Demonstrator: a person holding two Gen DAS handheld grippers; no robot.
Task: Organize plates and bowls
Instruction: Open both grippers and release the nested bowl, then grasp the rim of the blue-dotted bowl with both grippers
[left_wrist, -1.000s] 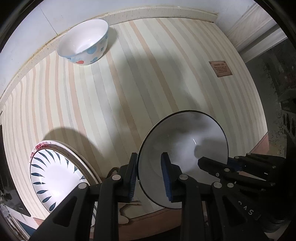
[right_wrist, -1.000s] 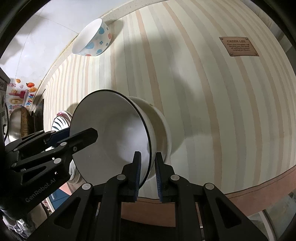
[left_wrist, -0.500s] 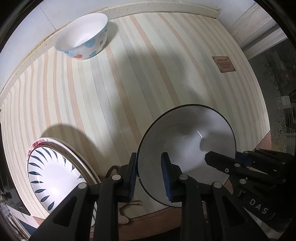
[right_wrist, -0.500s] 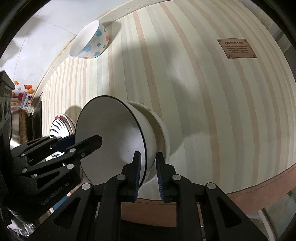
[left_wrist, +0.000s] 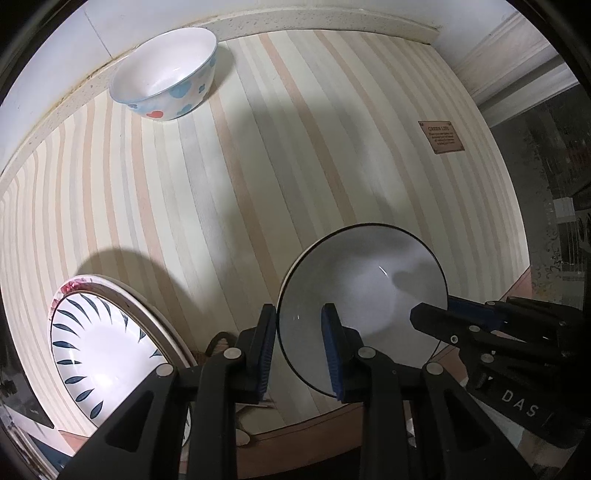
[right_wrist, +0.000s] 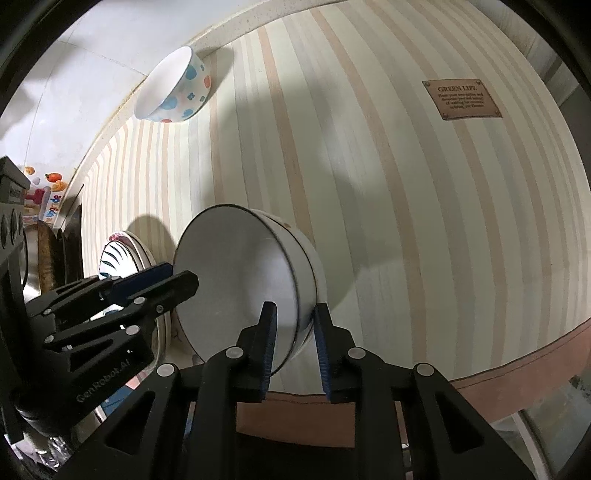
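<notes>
My left claw (left_wrist: 299, 349) and right claw (right_wrist: 293, 345) both straddle the black-rimmed bowl's (left_wrist: 364, 295) rim, jaws apart (neither pad visibly pressing). Left of that bowl lies the leaf-patterned plate (left_wrist: 92, 332); well beyond it stands the spotted bowl (left_wrist: 166, 74).

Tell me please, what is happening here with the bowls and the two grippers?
A person works with two handheld grippers on a striped tablecloth. Both grippers straddle the rim of the black-rimmed white bowl: the left gripper on its near edge, the right gripper on the opposite edge. The jaws look slightly open, so the grip seems loose. A dotted bowl stands by the wall, and a plate with blue leaf marks lies to the left, on another plate.
</notes>
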